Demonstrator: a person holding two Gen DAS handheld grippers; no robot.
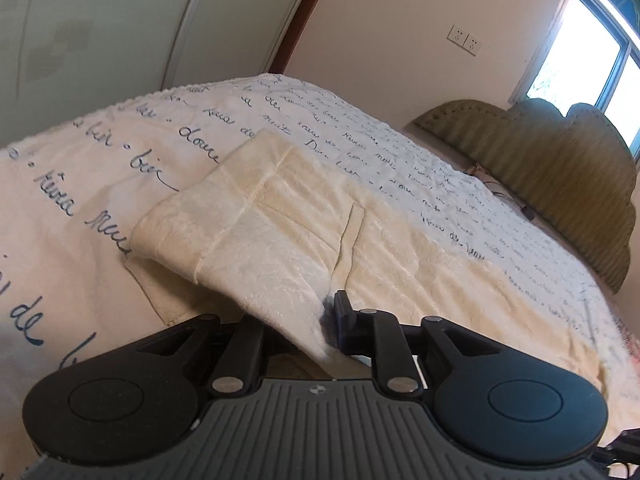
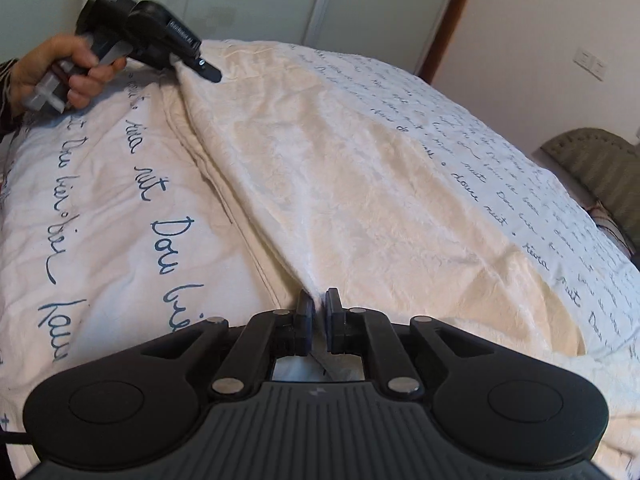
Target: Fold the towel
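Ahead of both tools the towel point(image 2: 340, 160) is spread lengthwise on the bed point(image 2: 100, 200); right tool point(image 2: 316, 308) is pinched on its near corner, left tool point(image 1: 296, 312) w/ cloth between the jaws, grip can't be told.

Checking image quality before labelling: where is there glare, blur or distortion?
Left wrist view: the bright window is blown out; the cream terry towel stays sharp. Right wrist view: even light, the hand-held black left tongs slightly blurred. Both views: fisheye bends the script-printed white bedspread.
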